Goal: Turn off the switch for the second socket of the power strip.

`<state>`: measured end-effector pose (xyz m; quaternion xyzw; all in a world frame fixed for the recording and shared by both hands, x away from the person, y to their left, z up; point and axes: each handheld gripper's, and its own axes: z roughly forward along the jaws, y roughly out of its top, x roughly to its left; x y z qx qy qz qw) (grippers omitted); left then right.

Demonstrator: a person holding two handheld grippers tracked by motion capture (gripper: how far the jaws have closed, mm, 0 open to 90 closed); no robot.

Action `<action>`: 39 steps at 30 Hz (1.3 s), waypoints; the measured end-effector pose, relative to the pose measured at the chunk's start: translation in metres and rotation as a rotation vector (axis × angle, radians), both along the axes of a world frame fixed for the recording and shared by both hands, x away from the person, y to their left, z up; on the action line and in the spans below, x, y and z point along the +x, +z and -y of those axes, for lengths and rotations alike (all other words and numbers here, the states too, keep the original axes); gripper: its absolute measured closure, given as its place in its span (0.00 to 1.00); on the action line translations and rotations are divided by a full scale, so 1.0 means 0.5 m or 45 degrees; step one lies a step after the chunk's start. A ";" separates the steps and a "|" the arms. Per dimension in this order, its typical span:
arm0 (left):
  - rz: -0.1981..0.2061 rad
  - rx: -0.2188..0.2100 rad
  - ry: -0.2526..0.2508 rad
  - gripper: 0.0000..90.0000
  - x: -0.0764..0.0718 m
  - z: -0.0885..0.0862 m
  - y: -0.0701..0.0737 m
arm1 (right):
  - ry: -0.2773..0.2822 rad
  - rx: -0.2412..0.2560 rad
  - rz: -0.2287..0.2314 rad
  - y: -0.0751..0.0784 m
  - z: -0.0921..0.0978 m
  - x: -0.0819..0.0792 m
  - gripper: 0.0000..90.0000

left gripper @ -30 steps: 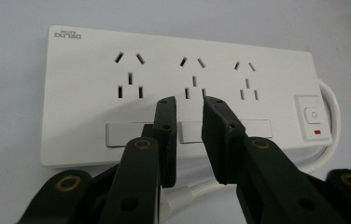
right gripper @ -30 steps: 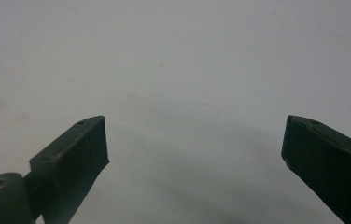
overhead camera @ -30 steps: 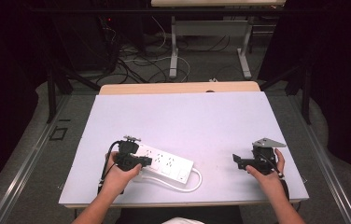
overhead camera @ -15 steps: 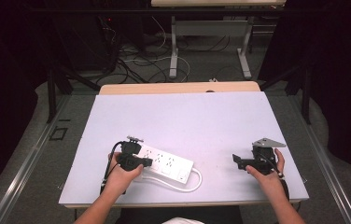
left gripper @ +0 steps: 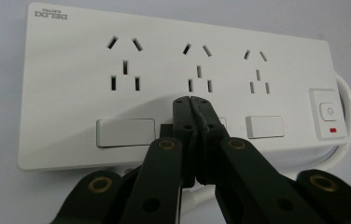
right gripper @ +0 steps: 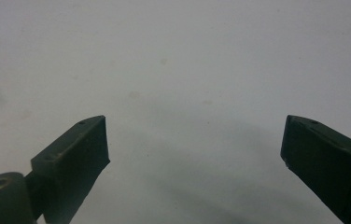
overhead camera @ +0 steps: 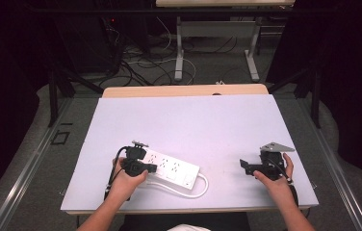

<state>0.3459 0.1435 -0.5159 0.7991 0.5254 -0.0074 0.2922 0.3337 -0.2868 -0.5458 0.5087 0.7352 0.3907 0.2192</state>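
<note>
We see a long white plastic power strip [overhead camera: 172, 169] lying flat on the pale lavender tabletop [overhead camera: 188, 125], toward the near left part of it, with its thick white cable [overhead camera: 199, 190] looping out from the right end and curving back along the near edge; the strip carries three sets of sockets, small white rectangular switches [left gripper: 125, 132] below them, and a larger power button with a red mark [left gripper: 329, 117] at its right end. The left gripper [left gripper: 191, 101], black and held in the person's left hand [overhead camera: 126, 180], rests over the strip's left-middle part; in the left gripper view its jaws are pressed together with nothing between them, their joined tips lying against the strip's face just below the middle sockets, between two of the switches. The right gripper [overhead camera: 244, 166], with a grey three-cornered plate [overhead camera: 276, 146] on top, sits well apart at the near right of the tabletop in the right hand [overhead camera: 275, 178]; in the right gripper view its jaws stand wide apart over bare surface, holding nothing.
</note>
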 end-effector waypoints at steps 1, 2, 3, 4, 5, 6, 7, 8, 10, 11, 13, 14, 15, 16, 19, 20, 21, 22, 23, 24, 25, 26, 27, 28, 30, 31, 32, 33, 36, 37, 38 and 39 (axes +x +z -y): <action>0.000 -0.001 -0.002 1.00 0.000 0.000 0.000 | 0.007 0.001 -0.010 0.001 0.000 0.000 0.08; 0.000 -0.001 -0.002 1.00 0.000 0.000 0.000 | 0.007 0.001 -0.010 0.001 0.000 0.000 0.08; -0.001 -0.003 0.000 1.00 0.000 -0.001 0.000 | 0.007 0.001 -0.009 0.001 0.000 0.000 0.08; -0.001 -0.005 -0.001 1.00 0.000 -0.001 -0.001 | 0.007 0.001 -0.008 0.001 0.000 0.000 0.08; -0.002 -0.006 -0.001 1.00 0.000 -0.001 -0.001 | 0.007 0.002 -0.009 0.001 0.000 0.000 0.08; -0.003 -0.006 -0.002 1.00 0.000 -0.002 -0.001 | 0.007 0.002 -0.009 0.001 0.000 0.000 0.08; -0.003 -0.006 -0.002 1.00 0.000 -0.002 -0.001 | 0.007 0.002 -0.009 0.001 0.000 0.000 0.08; -0.002 -0.006 0.000 1.00 0.000 -0.002 -0.001 | 0.008 0.003 -0.008 0.001 0.001 0.000 0.08; 0.003 -0.006 -0.001 1.00 -0.001 -0.001 -0.001 | 0.002 0.001 -0.001 0.000 0.000 0.000 0.08; 0.003 -0.006 -0.001 1.00 -0.001 -0.001 -0.001 | 0.002 0.001 -0.001 0.000 0.000 0.000 0.08; 0.000 -0.006 -0.007 1.00 -0.001 -0.002 -0.001 | 0.004 0.001 -0.005 0.001 0.000 0.000 0.08; 0.001 -0.007 -0.003 1.00 -0.001 -0.002 -0.001 | 0.009 0.003 -0.009 0.001 0.000 0.000 0.08; 0.004 -0.007 -0.002 1.00 -0.001 -0.002 -0.003 | 0.008 0.003 -0.009 0.001 0.000 0.000 0.08; 0.003 -0.001 -0.004 1.00 -0.001 -0.002 -0.003 | 0.008 0.003 -0.008 0.001 0.000 0.000 0.08; 0.008 0.008 -0.002 1.00 -0.002 -0.002 -0.006 | 0.010 0.001 -0.004 0.001 0.001 0.000 0.08; 0.007 0.008 -0.002 1.00 -0.002 -0.002 -0.007 | 0.009 0.002 -0.004 0.001 0.001 0.000 0.08; 0.007 0.008 -0.002 1.00 -0.002 -0.002 -0.007 | 0.010 0.001 -0.004 0.001 0.001 0.000 0.08; 0.010 0.008 -0.003 1.00 -0.002 -0.002 -0.007 | 0.009 -0.001 -0.005 0.001 0.002 0.000 0.08; 0.012 0.006 -0.001 1.00 -0.002 -0.002 -0.007 | 0.006 0.002 -0.005 0.001 0.001 0.000 0.08; 0.010 0.005 -0.002 1.00 -0.002 -0.002 -0.007 | 0.005 0.002 -0.005 0.001 0.002 0.000 0.08; 0.010 0.005 -0.002 1.00 -0.002 -0.002 -0.007 | 0.005 0.003 -0.005 0.001 0.002 0.000 0.08; 0.008 0.000 0.000 1.00 -0.001 -0.003 -0.007 | 0.006 0.001 -0.003 0.001 0.002 0.001 0.08; 0.009 0.000 -0.001 1.00 -0.001 -0.003 -0.007 | 0.007 0.001 -0.003 0.001 0.002 0.001 0.08; 0.009 0.002 0.000 1.00 -0.002 -0.003 -0.007 | 0.007 0.001 -0.003 0.001 0.002 0.001 0.08; 0.015 0.001 0.002 1.00 -0.002 -0.003 -0.007 | 0.007 0.000 -0.003 0.001 0.002 0.001 0.08; 0.018 -0.001 0.003 1.00 -0.003 -0.003 -0.007 | 0.008 0.000 -0.003 0.001 0.002 0.001 0.08; 0.018 -0.001 0.003 1.00 -0.003 -0.003 -0.007 | 0.008 0.001 -0.003 0.000 0.003 0.001 0.08; 0.018 -0.006 0.015 1.00 -0.004 -0.002 -0.008 | 0.009 0.001 -0.004 0.000 0.003 0.001 0.08; 0.033 -0.005 0.012 1.00 -0.003 -0.003 -0.008 | 0.010 0.002 -0.004 0.000 0.004 0.001 0.08; 0.033 -0.006 0.009 1.00 -0.003 -0.004 -0.008 | 0.009 0.002 -0.003 0.001 0.004 0.001 0.08; 0.032 -0.008 0.011 1.00 -0.003 -0.004 -0.007 | 0.007 0.002 -0.002 0.000 0.004 0.001 0.08; 0.040 -0.010 0.016 1.00 -0.004 -0.004 -0.007 | 0.006 0.004 -0.004 0.000 0.005 0.001 0.08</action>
